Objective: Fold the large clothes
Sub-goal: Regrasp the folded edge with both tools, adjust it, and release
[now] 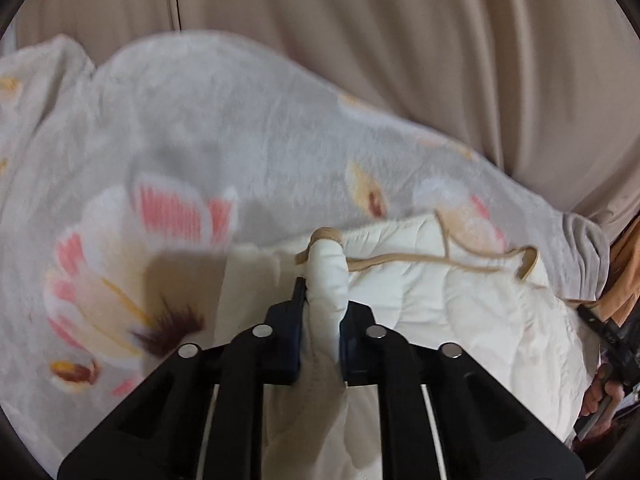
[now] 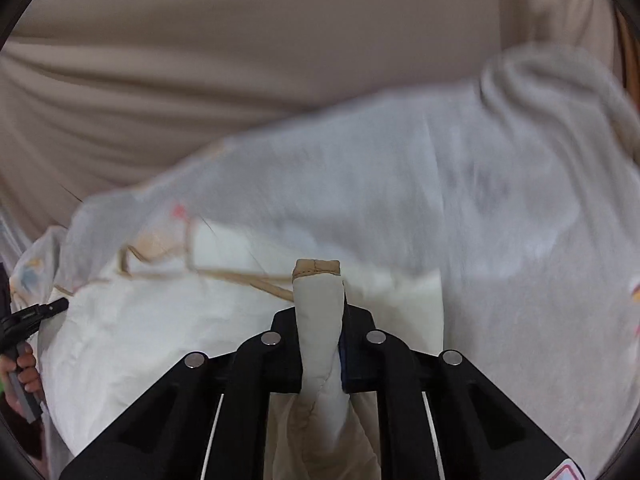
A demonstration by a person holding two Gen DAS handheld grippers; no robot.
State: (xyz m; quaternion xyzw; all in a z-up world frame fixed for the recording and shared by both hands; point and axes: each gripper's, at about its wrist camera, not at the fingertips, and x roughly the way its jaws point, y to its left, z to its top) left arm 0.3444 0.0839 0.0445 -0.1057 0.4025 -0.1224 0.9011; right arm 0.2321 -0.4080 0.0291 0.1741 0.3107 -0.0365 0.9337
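A cream quilted garment (image 1: 460,312) with tan trim lies bunched over a grey floral blanket (image 1: 180,140). My left gripper (image 1: 320,300) is shut on a cream fold of the garment with a tan-trimmed edge sticking out past the fingers. My right gripper (image 2: 320,312) is shut on another cream fold of the same garment (image 2: 160,328), its tan hem showing above the fingers. A tan cord or trim (image 1: 420,258) runs across the garment between the two grips. Each view shows the other gripper at its edge: the right one (image 1: 612,344) and the left one (image 2: 32,316).
The grey blanket (image 2: 500,200) with pink and yellow flowers covers the surface under the garment. Beige curtain folds (image 1: 400,40) hang behind it. A hand (image 2: 24,368) holds the other gripper's handle at the left edge of the right wrist view.
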